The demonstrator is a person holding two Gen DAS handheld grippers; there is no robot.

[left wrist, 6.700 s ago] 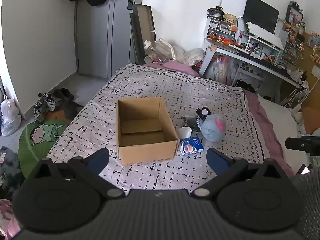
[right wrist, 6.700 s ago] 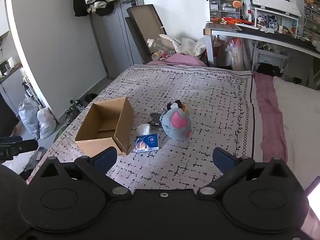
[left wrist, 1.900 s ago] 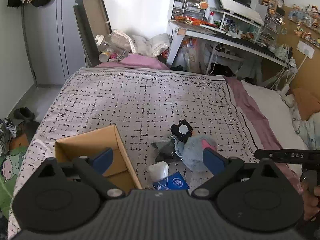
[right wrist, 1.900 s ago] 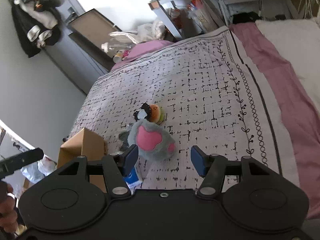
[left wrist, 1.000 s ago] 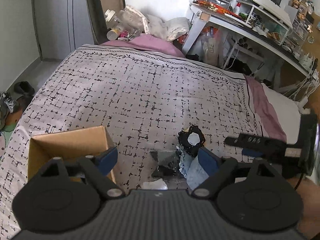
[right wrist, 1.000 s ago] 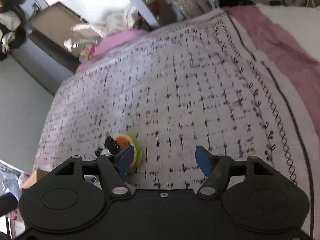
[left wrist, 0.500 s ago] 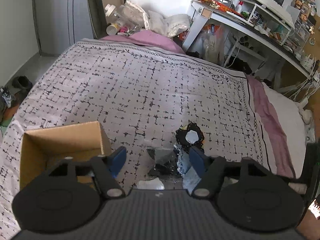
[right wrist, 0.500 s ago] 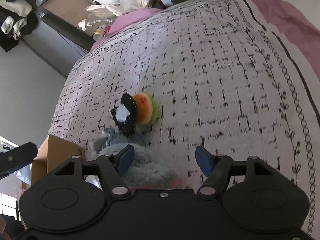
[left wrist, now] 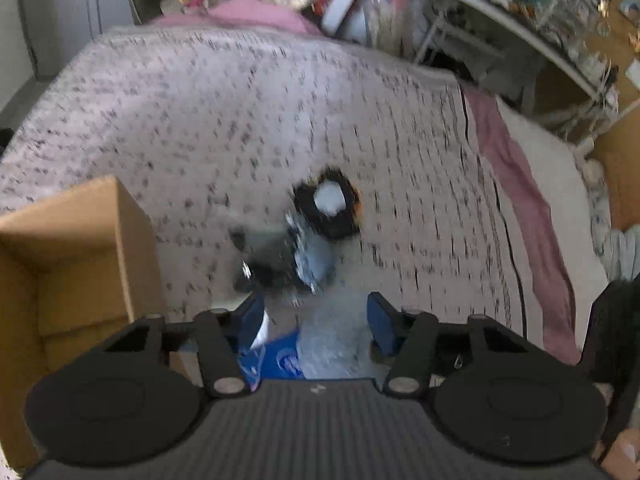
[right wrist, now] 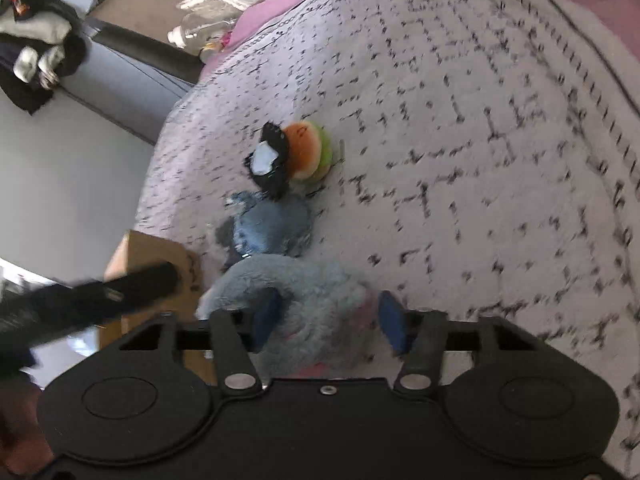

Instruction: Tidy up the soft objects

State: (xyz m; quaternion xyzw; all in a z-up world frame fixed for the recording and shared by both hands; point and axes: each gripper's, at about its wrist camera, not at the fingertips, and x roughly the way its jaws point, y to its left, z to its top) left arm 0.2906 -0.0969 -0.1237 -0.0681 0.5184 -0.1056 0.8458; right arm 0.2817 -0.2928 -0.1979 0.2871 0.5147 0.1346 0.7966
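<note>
A grey plush toy with a pink patch (right wrist: 316, 312) lies on the patterned bedspread (right wrist: 480, 160). My right gripper (right wrist: 326, 324) is open with its jaws on either side of this plush, right over it. Beyond it lie a small blue-grey plush (right wrist: 268, 230) and a black-and-white plush leaning on an orange-green burger plush (right wrist: 308, 152). My left gripper (left wrist: 316, 320) is open, low over the grey plush (left wrist: 336, 332) and a blue packet (left wrist: 280, 356). The open cardboard box (left wrist: 72, 256) stands to the left.
The left gripper's body (right wrist: 88, 292) crosses the right wrist view by the box (right wrist: 160, 256). A pink blanket strip (left wrist: 528, 208) runs along the bed's right side. A cluttered desk (left wrist: 480, 4) and piled bags stand beyond the bed.
Both grippers have dropped lower toward the pile of toys. The right gripper now straddles the grey plush. The left gripper's jaws have narrowed and both views are motion-blurred.
</note>
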